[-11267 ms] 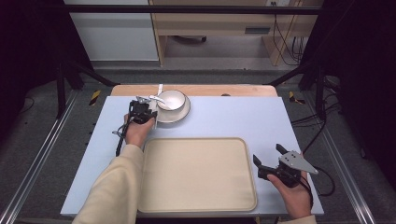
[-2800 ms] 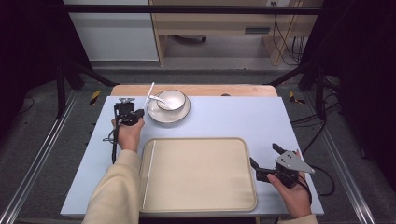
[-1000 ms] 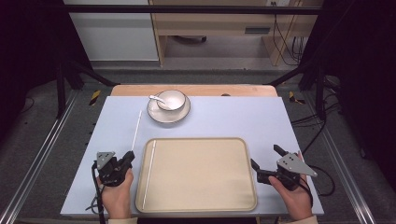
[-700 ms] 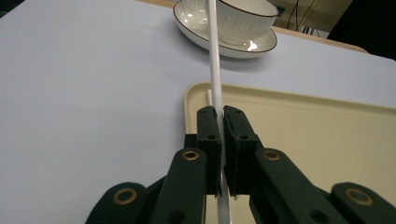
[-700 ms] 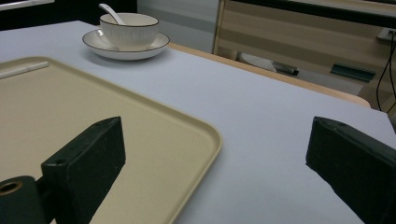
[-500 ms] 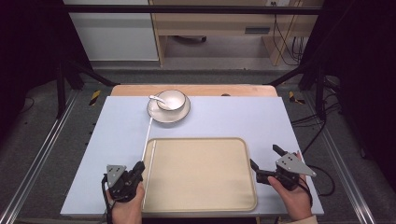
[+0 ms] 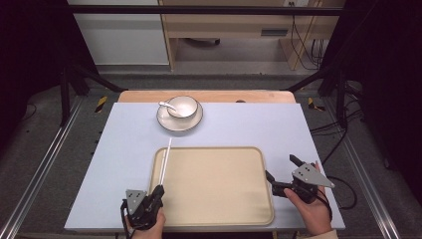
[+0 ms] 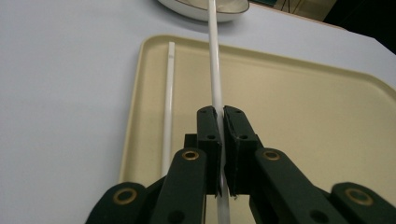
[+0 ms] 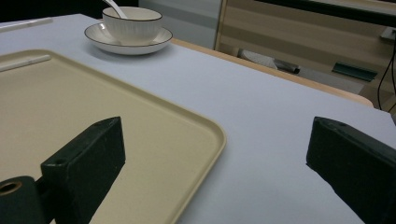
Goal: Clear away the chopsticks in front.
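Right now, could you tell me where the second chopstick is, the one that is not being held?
The loose chopstick lies flat inside the tray along its left rim, just left of the chopstick clamped in the left gripper.

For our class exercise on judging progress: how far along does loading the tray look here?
Done: one white stick lies in the tray by its left rim. In hand: the left hand-held gripper is shut on a second stick over the tray. Probably left: bowl, spoon and saucer sit beyond the tray; the right hand-held gripper is open, empty.
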Motion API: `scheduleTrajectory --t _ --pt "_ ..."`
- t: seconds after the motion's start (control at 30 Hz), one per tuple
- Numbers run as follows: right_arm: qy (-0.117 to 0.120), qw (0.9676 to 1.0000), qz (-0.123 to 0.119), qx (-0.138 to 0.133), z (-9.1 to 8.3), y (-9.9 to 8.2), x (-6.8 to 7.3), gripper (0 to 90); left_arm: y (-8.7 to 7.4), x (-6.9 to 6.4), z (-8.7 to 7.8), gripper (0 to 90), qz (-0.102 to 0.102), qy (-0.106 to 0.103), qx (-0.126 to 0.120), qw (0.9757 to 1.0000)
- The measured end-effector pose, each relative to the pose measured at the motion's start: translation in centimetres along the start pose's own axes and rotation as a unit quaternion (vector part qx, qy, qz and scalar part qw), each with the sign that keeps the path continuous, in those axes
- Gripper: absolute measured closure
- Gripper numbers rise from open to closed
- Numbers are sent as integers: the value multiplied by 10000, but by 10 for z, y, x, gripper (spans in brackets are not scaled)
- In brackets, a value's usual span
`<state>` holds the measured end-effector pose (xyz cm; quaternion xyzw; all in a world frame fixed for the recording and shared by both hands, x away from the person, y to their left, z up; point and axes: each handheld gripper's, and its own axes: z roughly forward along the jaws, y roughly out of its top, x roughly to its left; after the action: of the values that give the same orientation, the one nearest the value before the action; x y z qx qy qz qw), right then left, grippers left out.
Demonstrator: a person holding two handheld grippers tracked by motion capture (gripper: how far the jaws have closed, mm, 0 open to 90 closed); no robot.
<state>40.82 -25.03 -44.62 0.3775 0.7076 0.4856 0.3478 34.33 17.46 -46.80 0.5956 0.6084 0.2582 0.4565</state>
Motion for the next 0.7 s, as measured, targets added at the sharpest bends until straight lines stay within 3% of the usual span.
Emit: scheduleTrajectory --t 0.3,0.7 --pt "6 10000 -6 16 0 0 0 50 -11 -3 5 852 112 77 238 9996" --pt "28 10000 -32 46 0 0 2 50 -23 3 10 852 31 316 400 9987"
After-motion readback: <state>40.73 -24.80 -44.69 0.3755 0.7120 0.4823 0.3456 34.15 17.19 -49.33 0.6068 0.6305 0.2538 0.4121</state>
